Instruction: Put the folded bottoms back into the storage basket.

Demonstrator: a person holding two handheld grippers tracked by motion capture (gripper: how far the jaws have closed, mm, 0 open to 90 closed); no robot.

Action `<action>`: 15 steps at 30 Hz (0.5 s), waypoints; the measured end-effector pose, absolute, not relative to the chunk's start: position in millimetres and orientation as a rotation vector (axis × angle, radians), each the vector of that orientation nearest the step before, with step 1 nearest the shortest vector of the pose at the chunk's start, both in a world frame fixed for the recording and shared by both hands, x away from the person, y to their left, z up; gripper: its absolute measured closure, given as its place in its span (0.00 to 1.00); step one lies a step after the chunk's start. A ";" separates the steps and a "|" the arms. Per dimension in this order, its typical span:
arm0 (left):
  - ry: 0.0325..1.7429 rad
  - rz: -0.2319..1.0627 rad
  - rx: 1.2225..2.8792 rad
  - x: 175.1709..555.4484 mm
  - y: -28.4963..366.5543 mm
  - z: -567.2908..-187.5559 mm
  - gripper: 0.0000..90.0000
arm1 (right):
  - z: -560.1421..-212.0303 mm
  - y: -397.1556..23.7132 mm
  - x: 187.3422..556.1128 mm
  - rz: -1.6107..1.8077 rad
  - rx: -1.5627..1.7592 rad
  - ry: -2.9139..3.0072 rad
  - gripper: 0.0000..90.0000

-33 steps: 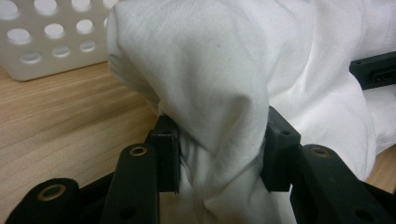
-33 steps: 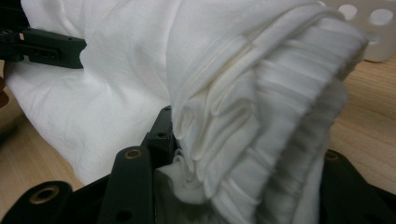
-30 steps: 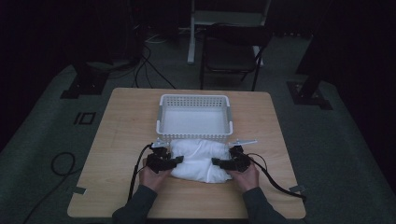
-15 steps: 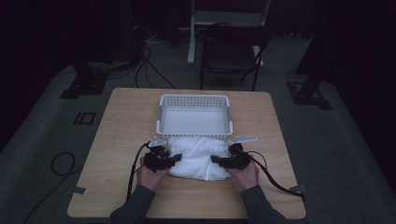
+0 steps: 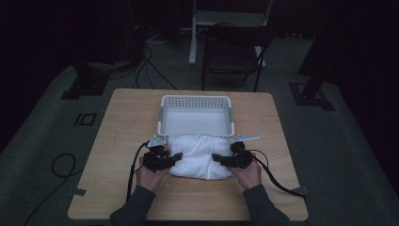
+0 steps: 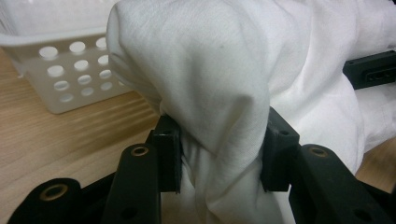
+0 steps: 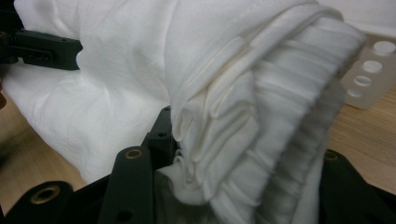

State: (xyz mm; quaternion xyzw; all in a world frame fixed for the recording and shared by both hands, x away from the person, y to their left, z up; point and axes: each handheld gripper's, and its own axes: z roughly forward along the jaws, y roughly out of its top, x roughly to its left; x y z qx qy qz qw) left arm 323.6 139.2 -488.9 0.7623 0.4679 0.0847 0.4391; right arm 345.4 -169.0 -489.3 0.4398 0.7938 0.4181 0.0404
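Observation:
A bunched white cloth (image 5: 200,151) lies on the wooden table (image 5: 122,136), its far edge touching the front wall of a white perforated basket (image 5: 195,100). My left gripper (image 5: 173,158) is shut on the cloth's left end, and a fold (image 6: 210,93) bulges up between the black jaws. At the right end my right gripper (image 5: 219,158) is shut on a ribbed, layered hem (image 7: 261,107). In the left gripper view the basket (image 6: 60,70) stands just behind the cloth, and the other gripper (image 6: 373,70) shows at the far right.
A dark chair (image 5: 233,52) and floor cables (image 5: 150,61) lie beyond the table's far edge. Cables trail from both grippers over the near part of the table. Bare wood shows to the left and right of the basket (image 7: 373,70).
Both grippers have shifted slightly toward the basket with the cloth held between them. The bundle now sits tighter against the basket's front wall.

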 end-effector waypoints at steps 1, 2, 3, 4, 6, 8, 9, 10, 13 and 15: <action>1.162 0.211 1.891 323.4 139.4 -488.3 0.65 | -488.6 -168.6 345.5 1.282 1.345 2.429 0.60; 1.160 0.213 1.892 323.3 139.9 -487.5 0.65 | -487.6 -168.4 345.4 1.280 1.341 2.429 0.60; 1.157 0.215 1.891 323.2 140.2 -487.0 0.65 | -486.4 -168.0 345.3 1.281 1.341 2.429 0.60; 1.157 0.217 1.889 323.0 140.3 -485.9 0.65 | -485.6 -167.9 345.3 1.283 1.337 2.429 0.60; 1.157 0.221 1.886 322.5 140.4 -483.9 0.65 | -483.1 -167.7 345.6 1.281 1.329 2.429 0.60; 1.155 0.225 1.885 322.3 140.3 -481.8 0.65 | -481.5 -167.8 345.9 1.284 1.326 2.428 0.60; 1.154 0.229 1.884 322.4 140.3 -481.0 0.65 | -480.5 -167.9 346.1 1.285 1.322 2.426 0.60; 1.151 0.229 1.887 322.6 140.4 -480.0 0.65 | -479.7 -167.8 346.3 1.287 1.324 2.426 0.60; 1.150 0.236 1.882 322.5 140.1 -477.5 0.65 | -477.6 -168.0 347.0 1.287 1.318 2.425 0.60; 1.148 0.236 1.880 322.1 140.3 -476.0 0.65 | -475.7 -167.8 346.9 1.288 1.314 2.422 0.60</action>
